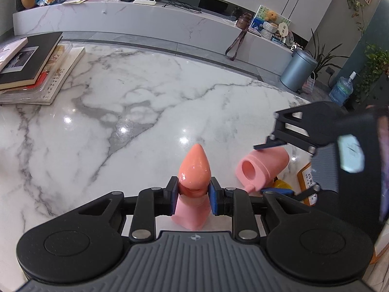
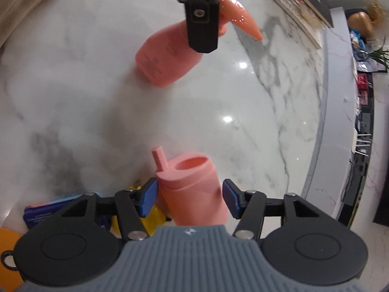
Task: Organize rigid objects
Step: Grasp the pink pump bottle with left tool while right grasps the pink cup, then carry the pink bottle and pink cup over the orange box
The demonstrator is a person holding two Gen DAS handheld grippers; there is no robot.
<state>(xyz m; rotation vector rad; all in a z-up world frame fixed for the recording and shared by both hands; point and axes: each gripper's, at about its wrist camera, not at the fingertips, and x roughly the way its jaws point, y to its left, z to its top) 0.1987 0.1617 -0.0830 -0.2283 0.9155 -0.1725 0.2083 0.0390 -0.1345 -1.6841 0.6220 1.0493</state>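
Note:
A pink bottle (image 1: 189,216) with a glossy orange-pink cone cap (image 1: 194,163) is held at its neck by my left gripper (image 1: 193,194), shut on it. In the right wrist view the same bottle (image 2: 165,58) hangs tilted above the marble table (image 2: 97,109), with a black left finger (image 2: 201,24) in front of it. A pink cup (image 2: 192,187) with a small spout stands between the blue pads (image 2: 148,194) of my right gripper (image 2: 189,194), which is open, with a thin gap at the right pad. From the left wrist view the cup (image 1: 265,165) tilts its mouth toward me.
A stack of books (image 1: 36,68) lies at the table's far left. Beneath the right gripper sit a yellow object (image 2: 150,219), a blue box (image 2: 48,211) and an orange item (image 2: 7,241). A framed sign (image 1: 307,182) stands near the cup. A marble cabinet (image 1: 145,22) runs behind.

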